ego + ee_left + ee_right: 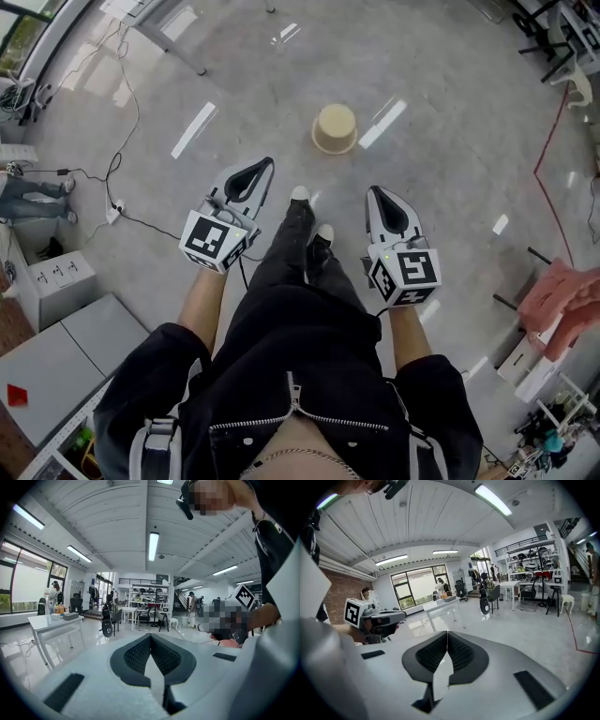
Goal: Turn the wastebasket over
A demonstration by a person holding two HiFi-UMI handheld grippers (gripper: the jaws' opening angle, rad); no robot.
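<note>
A beige wastebasket [335,128] stands on the glossy grey floor ahead of the person's feet, its closed bottom facing up. My left gripper [266,165] is held at the left above the floor, well short of the basket, jaws shut and empty. My right gripper [373,191] hangs at the right, also short of the basket, shut with nothing between its pads. In the left gripper view the left gripper [150,635] points across the room with tips touching. The right gripper [447,633] does the same in the right gripper view. The basket is in neither gripper view.
A white table [51,621] and black chairs [110,620] stand further off, with shelving [150,597] at the back. Cables [141,221] and a power strip [114,212] lie on the floor at left. A red floor line [546,155] runs at right. Grey cabinets [66,352] sit lower left.
</note>
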